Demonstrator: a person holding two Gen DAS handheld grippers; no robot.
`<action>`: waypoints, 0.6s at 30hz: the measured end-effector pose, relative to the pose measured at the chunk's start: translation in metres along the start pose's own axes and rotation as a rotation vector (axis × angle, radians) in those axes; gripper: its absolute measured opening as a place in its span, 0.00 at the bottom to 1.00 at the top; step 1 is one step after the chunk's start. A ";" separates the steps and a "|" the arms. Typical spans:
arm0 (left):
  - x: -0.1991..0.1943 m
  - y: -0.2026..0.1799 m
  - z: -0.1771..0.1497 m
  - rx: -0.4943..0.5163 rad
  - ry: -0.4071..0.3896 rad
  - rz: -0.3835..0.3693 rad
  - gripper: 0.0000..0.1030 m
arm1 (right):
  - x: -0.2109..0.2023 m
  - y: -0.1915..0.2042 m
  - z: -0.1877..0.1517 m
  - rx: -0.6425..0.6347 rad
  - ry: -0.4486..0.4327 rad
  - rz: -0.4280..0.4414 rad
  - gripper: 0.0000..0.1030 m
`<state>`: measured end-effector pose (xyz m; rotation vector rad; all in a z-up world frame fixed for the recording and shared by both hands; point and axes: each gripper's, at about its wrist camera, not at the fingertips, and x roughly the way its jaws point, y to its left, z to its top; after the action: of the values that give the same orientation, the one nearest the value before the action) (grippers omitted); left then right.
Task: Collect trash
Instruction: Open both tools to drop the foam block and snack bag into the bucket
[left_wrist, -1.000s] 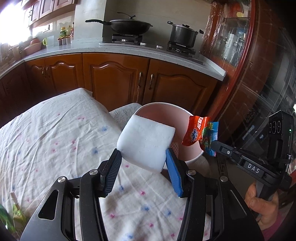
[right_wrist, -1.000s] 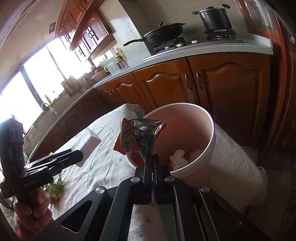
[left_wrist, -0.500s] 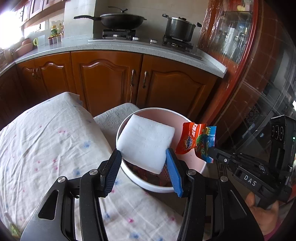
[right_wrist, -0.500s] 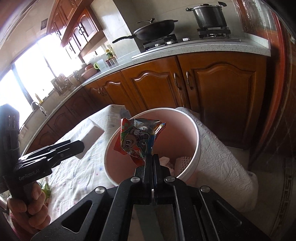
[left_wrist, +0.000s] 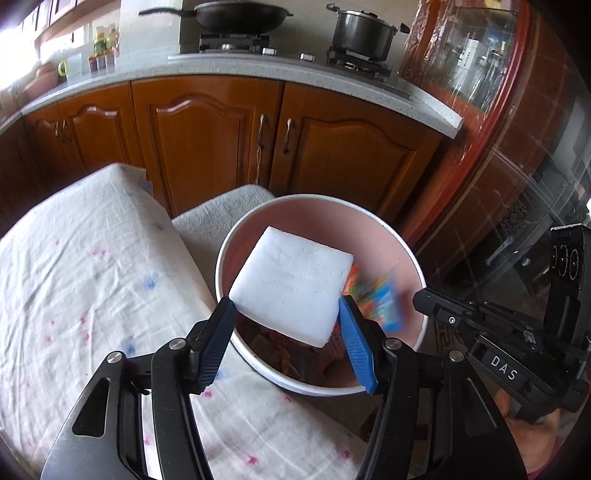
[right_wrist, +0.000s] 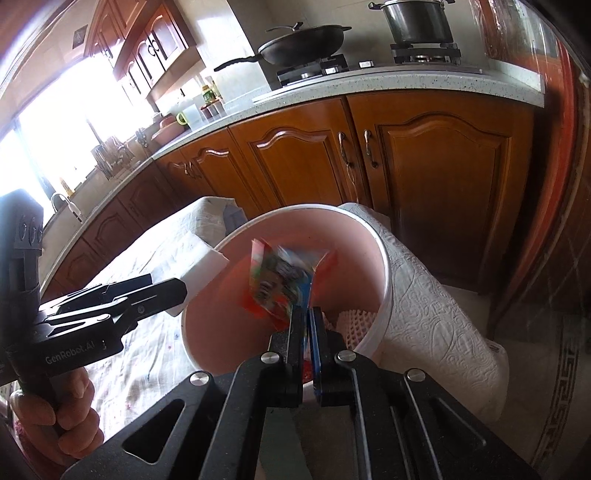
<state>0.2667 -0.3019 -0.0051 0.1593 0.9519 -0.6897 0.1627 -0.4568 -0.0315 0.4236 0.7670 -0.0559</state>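
Note:
A pink bin (left_wrist: 321, 201) stands at the table's end. Over its mouth hangs a white foam block (left_wrist: 291, 280), between the blue pads of my left gripper (left_wrist: 284, 306). Those jaws are opening, and the block sits loose with the pads only at its edges. An orange and blue snack wrapper (right_wrist: 280, 280) is a blur just above my right gripper (right_wrist: 308, 314). The right jaws are opening to a narrow slit, and the wrapper is slipping free into the bin. In the left wrist view the wrapper (left_wrist: 373, 295) is apart from the right gripper (left_wrist: 421, 297).
The table (left_wrist: 92, 277) wears a white cloth with small flowers. A white embossed cover (right_wrist: 424, 295) lies under the bin. Other trash (left_wrist: 288, 354) and a foam net (right_wrist: 354, 321) lie inside. Wooden cabinets (left_wrist: 207, 140) stand close behind, below a counter with a wok (left_wrist: 236, 14) and a pot (left_wrist: 362, 33).
Both grippers have moved forward and down over the bin. The left jaws have widened around the foam block. The wrapper, pinched before, now blurs loose from the right jaws.

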 end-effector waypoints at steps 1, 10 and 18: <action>0.001 0.001 0.000 -0.006 0.003 -0.001 0.58 | 0.001 -0.001 0.000 0.005 0.003 0.008 0.07; -0.012 0.009 -0.010 -0.048 -0.010 -0.017 0.66 | -0.006 -0.006 -0.004 0.058 -0.030 0.037 0.44; -0.036 0.020 -0.027 -0.081 -0.040 -0.005 0.71 | -0.015 0.006 -0.011 0.065 -0.068 0.075 0.72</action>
<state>0.2463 -0.2586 0.0040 0.0714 0.9403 -0.6553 0.1454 -0.4485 -0.0261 0.5089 0.6828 -0.0252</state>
